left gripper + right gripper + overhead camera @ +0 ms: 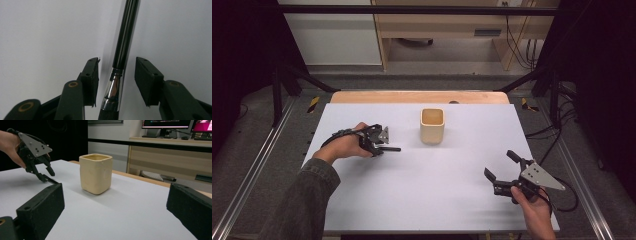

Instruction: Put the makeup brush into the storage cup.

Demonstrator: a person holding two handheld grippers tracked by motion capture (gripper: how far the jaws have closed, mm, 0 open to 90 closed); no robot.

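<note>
L claw (116, 82) straddles black brush (120, 60) lying flat on table (422, 200) w/ jaws spread, pads not touching; off-centre closing may roll it away; R claw (502, 172) wide open, idle.

Right gripper (115, 215): own two black blocky jaws at 7 and 4 o'clock, wide apart, nothing between, only bare white matte tabletop (125, 212). Cream square-sided ceramic cup (95, 173) upright at centre, just toward 12 o'clock. Left gripper (47, 176) at 10 o'clock, grey three-cornered plate on top, tips down at tabletop; hand (10, 147) grips it. Whether its tips hold anything: cannot tell. Light wooden desk (172, 152) at 1 o'clock, monitors above.
</note>
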